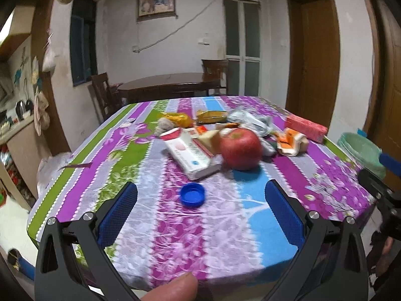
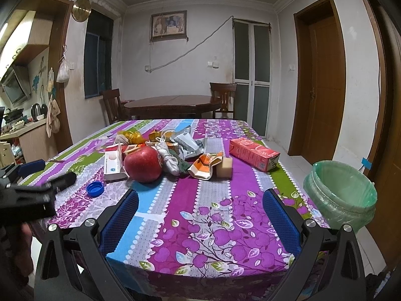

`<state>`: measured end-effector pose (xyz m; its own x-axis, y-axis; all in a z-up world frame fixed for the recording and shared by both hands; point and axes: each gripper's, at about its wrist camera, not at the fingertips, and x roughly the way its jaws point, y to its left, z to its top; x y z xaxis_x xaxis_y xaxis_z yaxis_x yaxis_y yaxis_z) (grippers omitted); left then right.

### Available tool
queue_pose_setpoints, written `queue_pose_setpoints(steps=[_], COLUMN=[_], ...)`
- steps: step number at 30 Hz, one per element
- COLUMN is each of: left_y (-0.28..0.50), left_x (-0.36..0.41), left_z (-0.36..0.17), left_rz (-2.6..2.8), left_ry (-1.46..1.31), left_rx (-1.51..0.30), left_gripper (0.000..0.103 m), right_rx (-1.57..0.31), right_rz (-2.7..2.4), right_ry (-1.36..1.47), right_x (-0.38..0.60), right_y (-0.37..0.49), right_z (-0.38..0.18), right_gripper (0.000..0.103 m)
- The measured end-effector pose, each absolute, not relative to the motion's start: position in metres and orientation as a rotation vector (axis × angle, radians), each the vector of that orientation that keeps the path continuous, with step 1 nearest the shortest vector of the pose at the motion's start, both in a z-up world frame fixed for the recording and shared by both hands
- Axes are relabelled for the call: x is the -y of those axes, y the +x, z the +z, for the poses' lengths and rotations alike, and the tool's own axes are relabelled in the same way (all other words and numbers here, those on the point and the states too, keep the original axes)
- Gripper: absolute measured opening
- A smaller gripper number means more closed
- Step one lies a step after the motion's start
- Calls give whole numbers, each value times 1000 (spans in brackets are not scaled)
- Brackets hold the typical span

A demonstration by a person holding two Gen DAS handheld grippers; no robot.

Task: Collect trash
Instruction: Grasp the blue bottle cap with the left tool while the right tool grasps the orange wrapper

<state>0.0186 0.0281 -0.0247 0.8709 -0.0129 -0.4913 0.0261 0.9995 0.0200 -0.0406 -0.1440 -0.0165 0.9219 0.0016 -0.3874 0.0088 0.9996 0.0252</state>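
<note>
A table with a purple flowered cloth [image 1: 220, 238] [image 2: 213, 200] holds a heap of litter. A blue bottle cap [image 1: 192, 194] [image 2: 95, 189] lies nearest, just ahead of my open, empty left gripper [image 1: 200, 200]. Behind it lie a white packet [image 1: 188, 153] [image 2: 112, 163], a red apple [image 1: 241, 148] [image 2: 143, 163], an orange wrapper [image 1: 290, 143] [image 2: 204, 165], a red carton [image 1: 307, 128] [image 2: 253, 153], yellow wrappers [image 1: 210, 116] and a silver bag [image 2: 186, 143]. My right gripper [image 2: 200, 203] is open and empty over the table's near edge. A bin with a green liner [image 2: 340, 193] [image 1: 361, 153] stands at the table's right.
A dark wooden table [image 2: 173, 105] with chairs stands behind. A brown door [image 2: 323, 85] is on the right wall. A kitchen counter [image 2: 22, 130] is at the left. The left gripper's body [image 2: 27, 195] shows in the right wrist view.
</note>
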Motion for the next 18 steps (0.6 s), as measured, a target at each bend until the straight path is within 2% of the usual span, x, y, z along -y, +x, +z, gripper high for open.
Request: queue_pose_setpoints(steps=[8,11,18], left_y=[64,88,108], left_x=[-61,-63,-58], left_z=[-51,-67,-81], left_rz=[-110,-143,-153], left_ry=[16,-31,-18], left_rx=[-698,-795,-842], left_gripper=[96,77,54], right_rx=[-487,-533,-646], right_rz=[77,143,217], right_ry=[78,128,177], right_x=[148,151,177], right_y=[-20,-5,62], right_z=[-42,-49,-49], right_gripper=[99,99,96])
